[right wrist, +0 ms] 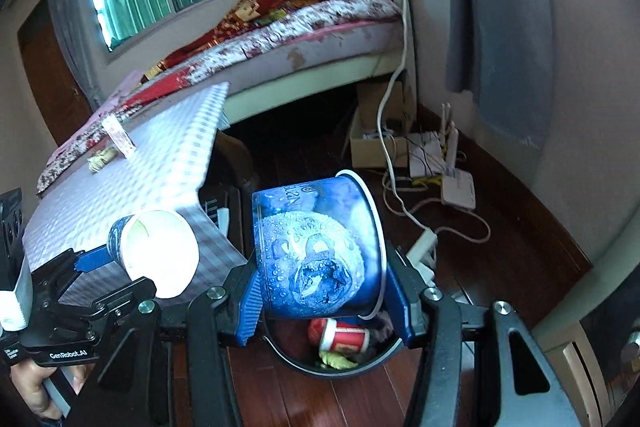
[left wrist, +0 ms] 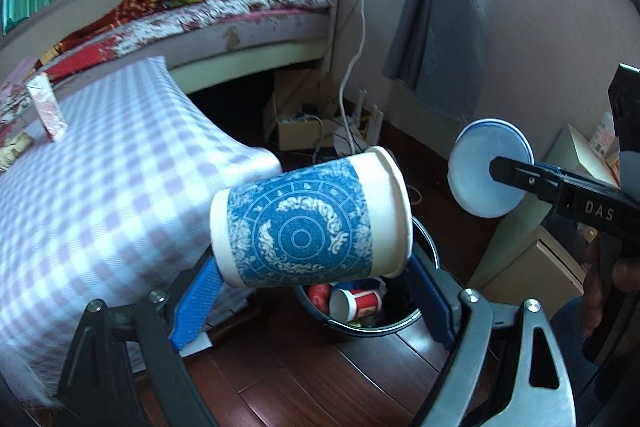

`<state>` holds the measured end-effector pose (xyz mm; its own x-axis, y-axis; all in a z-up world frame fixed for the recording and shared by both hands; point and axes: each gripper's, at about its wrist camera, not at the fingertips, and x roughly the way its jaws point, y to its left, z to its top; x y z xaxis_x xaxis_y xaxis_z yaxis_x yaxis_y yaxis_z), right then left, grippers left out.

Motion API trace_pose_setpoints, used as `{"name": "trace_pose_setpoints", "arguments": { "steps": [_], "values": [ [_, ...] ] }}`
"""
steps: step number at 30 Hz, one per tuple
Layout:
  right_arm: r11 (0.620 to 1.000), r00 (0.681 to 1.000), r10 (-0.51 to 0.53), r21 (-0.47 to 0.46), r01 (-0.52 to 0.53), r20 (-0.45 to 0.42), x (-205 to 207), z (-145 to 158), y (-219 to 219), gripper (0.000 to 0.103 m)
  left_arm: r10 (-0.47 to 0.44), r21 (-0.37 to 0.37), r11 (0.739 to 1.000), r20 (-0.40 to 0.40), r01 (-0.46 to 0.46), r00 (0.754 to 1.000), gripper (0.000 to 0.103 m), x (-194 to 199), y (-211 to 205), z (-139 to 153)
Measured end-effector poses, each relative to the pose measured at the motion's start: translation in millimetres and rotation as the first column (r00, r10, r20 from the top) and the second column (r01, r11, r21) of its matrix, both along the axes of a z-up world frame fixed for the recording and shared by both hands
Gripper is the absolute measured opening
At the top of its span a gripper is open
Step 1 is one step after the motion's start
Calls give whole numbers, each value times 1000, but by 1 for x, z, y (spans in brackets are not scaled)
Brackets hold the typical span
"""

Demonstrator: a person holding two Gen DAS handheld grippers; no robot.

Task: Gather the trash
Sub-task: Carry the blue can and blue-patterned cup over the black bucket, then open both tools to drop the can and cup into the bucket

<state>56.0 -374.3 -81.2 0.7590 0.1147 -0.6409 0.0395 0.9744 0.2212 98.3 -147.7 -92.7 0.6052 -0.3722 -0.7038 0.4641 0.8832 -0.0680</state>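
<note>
over the bin (left wrist: pixel 424 323) (some trash inside), both grippers held cups, left gripper (left wrist: pixel 316 279) a patterned paper cup (left wrist: pixel 308 227), right gripper (right wrist: pixel 324 291) a blue tub (right wrist: pixel 316 247); table litter (right wrist: pixel 118 137) remained.

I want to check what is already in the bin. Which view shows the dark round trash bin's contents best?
The right wrist view: the dark round trash bin shows a red-and-white cup and yellowish scraps. In the left wrist view, the blue-patterned white paper cup held by the left tongs covers much of the bin.

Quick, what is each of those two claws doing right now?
Left gripper: closed on a white paper cup with a blue pattern.
Right gripper: closed on a blue printed plastic tub with a white rim.
</note>
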Motion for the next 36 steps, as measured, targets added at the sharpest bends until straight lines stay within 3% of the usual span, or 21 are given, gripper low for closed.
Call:
{"name": "trace_pose_setpoints", "arguments": {
  "steps": [13,20,21,22,23,25,30,31,36],
  "values": [
    [990,984,135,-32,-140,-112,28,-54,-12,54,-110,-35,994,-129,107,985,88,26,-27,-47],
    [982,969,189,3,-191,-160,57,-76,-16,55,-136,-23,991,-189,134,972,89,48,-43,-67],
    [981,965,194,10,-195,-175,63,-80,-16,58,-129,-25,992,-199,127,972,91,51,-44,-71],
    [981,960,191,16,-192,-205,71,-88,-17,82,-122,-31,993,-217,118,969,100,56,-44,-77],
    [984,958,172,5,-176,-230,76,-95,-18,92,-120,-39,993,-241,114,963,103,59,-45,-86],
    [990,961,134,-16,-143,-242,81,-108,-23,95,-102,-22,995,-279,100,955,102,60,-46,-98],
    [999,959,50,-7,-54,-280,76,-127,-36,98,-28,36,999,-266,39,964,102,48,-35,-114],
    [999,955,40,-20,-48,-293,75,-129,-35,102,-14,42,999,-265,26,964,102,46,-32,-116],
    [996,955,23,-77,-47,-295,73,-127,-32,102,39,59,998,-251,-25,967,102,41,-20,-117]
  ]
}}
